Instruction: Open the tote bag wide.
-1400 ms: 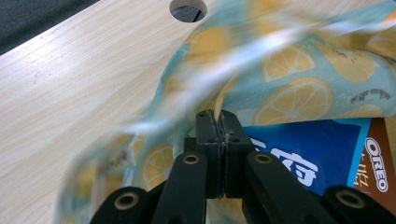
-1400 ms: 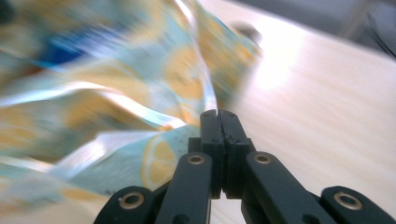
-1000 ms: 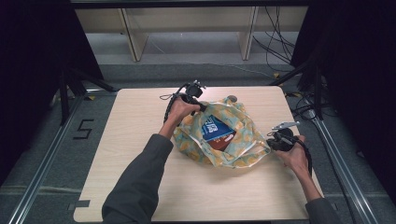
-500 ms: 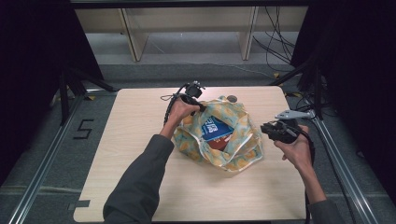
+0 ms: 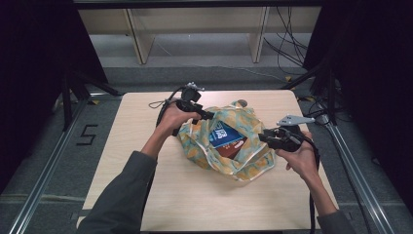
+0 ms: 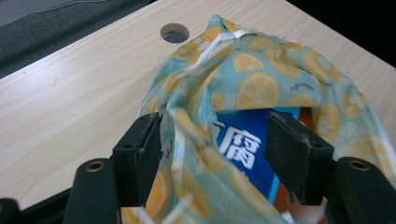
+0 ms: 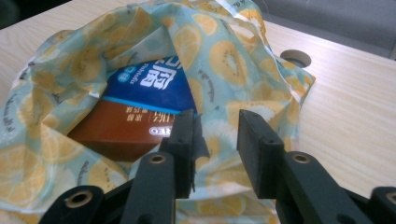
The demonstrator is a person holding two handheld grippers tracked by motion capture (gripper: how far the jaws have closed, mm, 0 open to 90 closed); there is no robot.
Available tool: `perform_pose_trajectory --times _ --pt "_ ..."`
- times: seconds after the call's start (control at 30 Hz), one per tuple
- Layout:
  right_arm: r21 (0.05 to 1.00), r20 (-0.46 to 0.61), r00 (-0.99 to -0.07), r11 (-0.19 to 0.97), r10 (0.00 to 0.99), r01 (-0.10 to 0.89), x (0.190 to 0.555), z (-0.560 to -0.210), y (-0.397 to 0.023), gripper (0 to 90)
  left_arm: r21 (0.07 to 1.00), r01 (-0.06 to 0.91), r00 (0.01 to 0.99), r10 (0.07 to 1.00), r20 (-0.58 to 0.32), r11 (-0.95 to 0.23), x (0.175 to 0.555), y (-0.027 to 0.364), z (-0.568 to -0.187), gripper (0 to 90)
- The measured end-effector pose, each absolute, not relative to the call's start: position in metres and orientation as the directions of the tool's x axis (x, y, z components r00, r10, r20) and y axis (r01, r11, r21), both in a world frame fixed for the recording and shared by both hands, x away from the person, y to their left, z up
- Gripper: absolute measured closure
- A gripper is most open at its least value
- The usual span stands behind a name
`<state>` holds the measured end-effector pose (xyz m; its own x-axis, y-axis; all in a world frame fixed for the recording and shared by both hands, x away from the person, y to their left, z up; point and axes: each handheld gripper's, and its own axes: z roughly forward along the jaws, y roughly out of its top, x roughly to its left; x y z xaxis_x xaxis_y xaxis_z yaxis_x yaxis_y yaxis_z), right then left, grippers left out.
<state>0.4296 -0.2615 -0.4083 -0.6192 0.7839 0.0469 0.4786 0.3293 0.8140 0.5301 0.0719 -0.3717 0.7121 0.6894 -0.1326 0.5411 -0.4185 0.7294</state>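
While both sets of jaws have just been opening, the left gripper (image 5: 207, 116) stands released with loose cloth of the lemon-print bag (image 5: 253, 161) between its pads, and the right gripper (image 5: 265, 139) is likewise unclenched at the opposite rim. Between them the bag holds a blue box (image 5: 225, 135). Beneath lies the pale wooden table (image 5: 146, 161); beyond it, grey floor (image 5: 195, 53) and shelving legs (image 5: 136, 34).

On the pale wooden table (image 5: 146, 175) lay one soft fabric bag printed with yellow lemon slices on light blue (image 5: 253, 163). Inside that bag were two packs: one blue carton with white lettering (image 5: 225, 132) and one brown box (image 5: 231, 147) beside it. Two black two-jaw grippers flanked the bag, the left gripper (image 5: 207, 115) and the right gripper (image 5: 263, 138).
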Motion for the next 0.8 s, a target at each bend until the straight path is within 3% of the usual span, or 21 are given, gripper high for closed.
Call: perform_pose_trajectory --times 0.2,0.63,0.8 --pt "0.819 0.087 -0.596 0.283 0.798 0.499 0.425 -0.41 -0.27 63.3 0.75 0.529 0.704 0.7 -0.125 -0.398 0.506 0.093 -0.37 34.5" --pt "0.814 0.068 -0.599 0.303 0.798 0.496 0.409 -0.422 -0.28 45.7 0.805 0.479 0.689 0.718 -0.098 -0.35 0.436 0.12 -0.393 29.3" --pt "0.8 0.059 -0.6 0.321 0.798 0.507 0.402 -0.427 -0.282 42.8 0.819 0.471 0.689 0.716 -0.11 -0.327 0.405 0.128 -0.408 27.9"
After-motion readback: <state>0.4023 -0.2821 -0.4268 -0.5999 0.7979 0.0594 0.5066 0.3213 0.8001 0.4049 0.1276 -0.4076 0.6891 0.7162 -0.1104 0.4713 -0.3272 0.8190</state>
